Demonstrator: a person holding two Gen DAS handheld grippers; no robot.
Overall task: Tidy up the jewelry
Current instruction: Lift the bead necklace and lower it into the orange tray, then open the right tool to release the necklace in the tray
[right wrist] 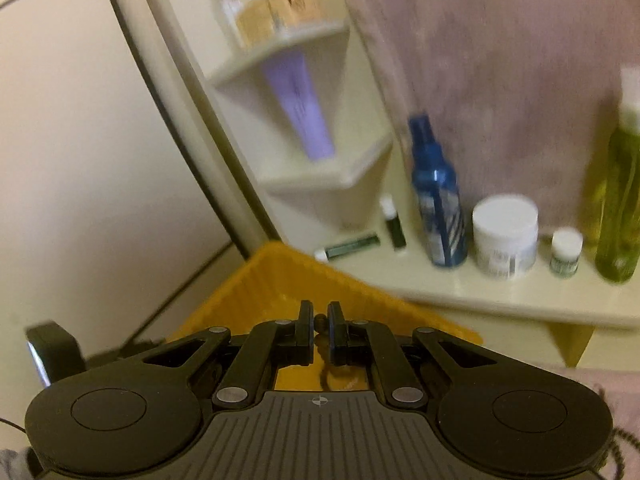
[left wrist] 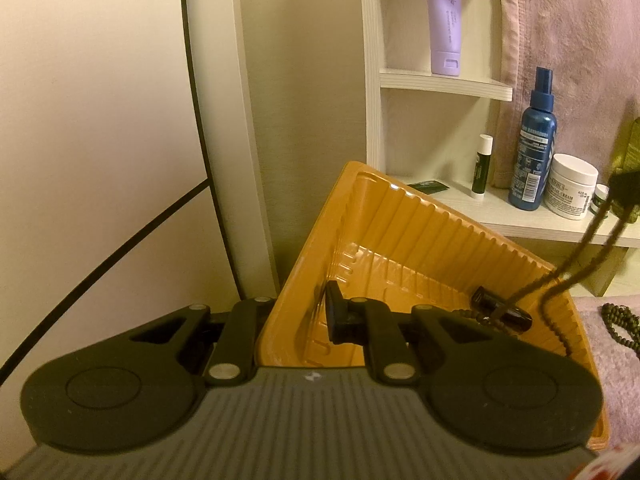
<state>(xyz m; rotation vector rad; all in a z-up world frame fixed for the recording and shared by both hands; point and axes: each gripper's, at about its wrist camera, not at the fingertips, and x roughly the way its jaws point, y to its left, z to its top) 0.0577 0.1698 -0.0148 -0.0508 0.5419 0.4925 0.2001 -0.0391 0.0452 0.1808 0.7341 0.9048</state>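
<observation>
Between the left gripper's [left wrist: 304, 316] fingers sits the near wall of the orange tray [left wrist: 400, 216]: one finger [left wrist: 334, 312] inside the tray, the other outside the wall, jaws clamped on that wall. Tray is tilted, its far corner raised. Right of the jaws, a dark beaded necklace [left wrist: 568, 276] hangs as a loop down into the tray from the right gripper's dark tip [left wrist: 624, 186] at the upper right edge. Loop's low end reaches a small dark cylinder [left wrist: 502, 308] lying on the tray floor, just right of the inner finger. More dark beads [left wrist: 620, 318] lie on pink cloth [left wrist: 616, 360] outside the tray, far right. Beyond the jaws: shelf [left wrist: 500, 212] with blue spray bottle [left wrist: 532, 148], white cream jar [left wrist: 572, 186], lip balm stick [left wrist: 481, 168]; purple tube [left wrist: 444, 20] on an upper shelf.

Right wrist view, blurred: right gripper [right wrist: 320, 332] jaws nearly together, pinching the beaded necklace [right wrist: 323, 372]; strand shows in the narrow gap and drops below the fingertips. Orange tray [right wrist: 256, 304] directly under and ahead of the jaws. Left gripper [right wrist: 52, 348] partly seen at lower left.
</observation>
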